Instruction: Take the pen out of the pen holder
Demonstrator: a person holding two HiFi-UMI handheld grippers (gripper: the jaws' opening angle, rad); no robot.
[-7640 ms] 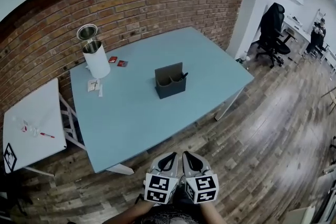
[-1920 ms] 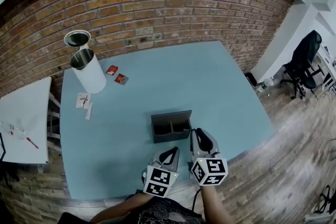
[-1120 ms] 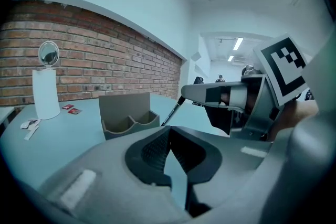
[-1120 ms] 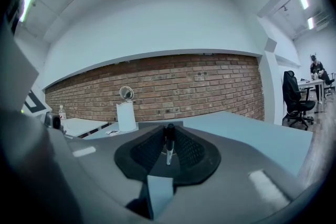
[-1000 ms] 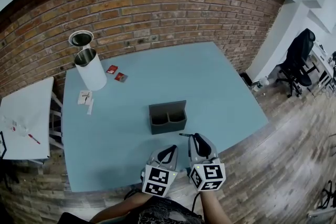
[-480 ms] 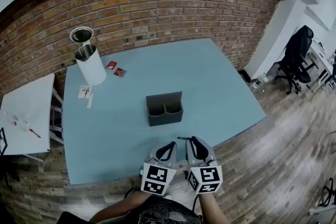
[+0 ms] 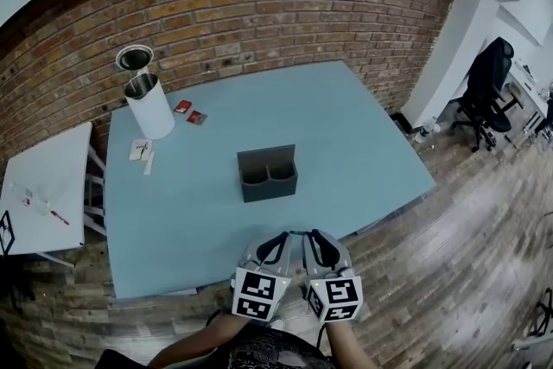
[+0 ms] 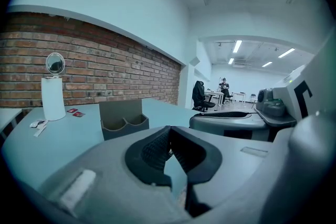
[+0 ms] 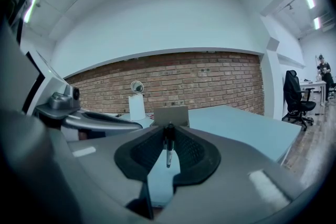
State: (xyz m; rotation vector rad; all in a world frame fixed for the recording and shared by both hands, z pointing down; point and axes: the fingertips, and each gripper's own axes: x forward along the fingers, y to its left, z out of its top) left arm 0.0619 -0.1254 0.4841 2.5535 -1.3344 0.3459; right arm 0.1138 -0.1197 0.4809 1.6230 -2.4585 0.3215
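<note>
Right gripper is clamping the slim black pen clear of the grey plastic pen holder — seemingly done; left gripper is idling closed, empty.

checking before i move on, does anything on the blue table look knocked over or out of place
Nothing stands out. The pen holder stands upright on the table, and the white canister stands upright at the far left corner with cards and paper slips beside it. The pen hangs clamped in the right gripper.
</note>
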